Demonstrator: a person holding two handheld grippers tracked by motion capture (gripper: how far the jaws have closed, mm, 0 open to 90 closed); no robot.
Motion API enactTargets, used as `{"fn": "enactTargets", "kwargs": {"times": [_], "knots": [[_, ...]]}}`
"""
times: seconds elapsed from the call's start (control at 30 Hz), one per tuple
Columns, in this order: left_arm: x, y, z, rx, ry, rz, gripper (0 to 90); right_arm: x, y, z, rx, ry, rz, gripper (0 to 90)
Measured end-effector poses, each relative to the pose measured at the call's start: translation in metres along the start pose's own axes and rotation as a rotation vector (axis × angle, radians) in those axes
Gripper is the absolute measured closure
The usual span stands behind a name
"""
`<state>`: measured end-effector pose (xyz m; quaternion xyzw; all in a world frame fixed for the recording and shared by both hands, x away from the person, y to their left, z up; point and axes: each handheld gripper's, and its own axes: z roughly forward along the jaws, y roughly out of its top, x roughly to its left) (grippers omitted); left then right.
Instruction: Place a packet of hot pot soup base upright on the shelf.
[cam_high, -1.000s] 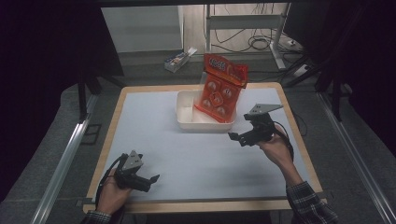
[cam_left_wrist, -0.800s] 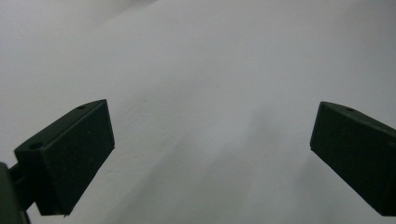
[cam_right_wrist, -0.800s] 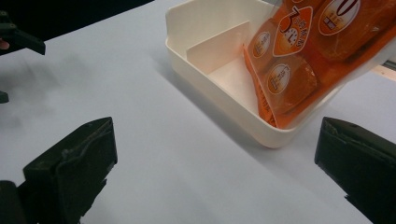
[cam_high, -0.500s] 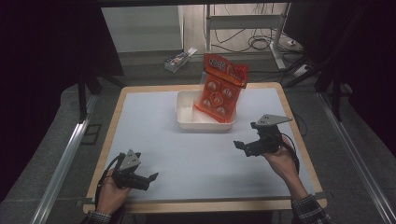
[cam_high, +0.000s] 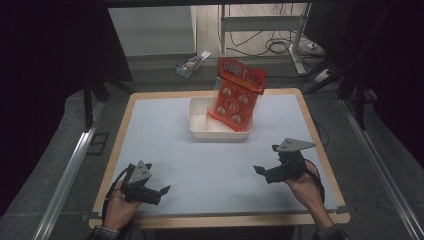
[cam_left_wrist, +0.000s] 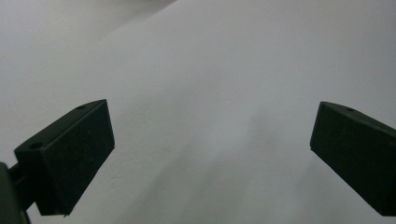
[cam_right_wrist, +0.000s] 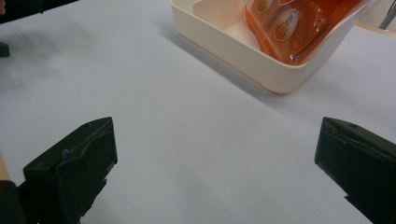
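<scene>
Two tongs, left tongs (cam_high: 161, 192) and right tongs (cam_high: 260, 170), gape empty; one orange packet (cam_high: 234, 99) in one white bin (cam_high: 200, 121).

The table (cam_high: 150, 120) has a pale wooden rim and a flat white sheet (cam_high: 210, 165) covering nearly all of its top. A white tub (cam_high: 200, 120) stands on the sheet at the far middle, well ahead of both pairs of jaws; in the right gripper view the tub (cam_right_wrist: 233, 42) sits ahead and to the right of the gap between the jaws. Between the left jaws lies bare sheet (cam_left_wrist: 210, 116)
</scene>
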<state>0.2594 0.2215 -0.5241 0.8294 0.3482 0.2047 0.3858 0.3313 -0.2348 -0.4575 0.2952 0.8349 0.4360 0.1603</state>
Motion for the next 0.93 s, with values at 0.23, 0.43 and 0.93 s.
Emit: {"fn": "enactTargets", "kwargs": {"times": [0.23, 0.43, 0.93], "knots": [[0.0, 0.0, 0.0, -0.007, -0.005, 0.0, 0.0, 0.006, -0.015, -0.001, 0.019, 0.0, -0.006, 0.0], [0.0, 0.0, 0.001, 0.001, -0.011, 0.002, 0.0, 0.012, -0.024, -0.002, 0.016, 0.01, 0.002, 0.0], [0.0, 0.0, 0.003, 0.02, -0.009, 0.014, 0.0, 0.017, -0.04, 0.003, 0.055, 0.026, 0.009, 0.0]]}}
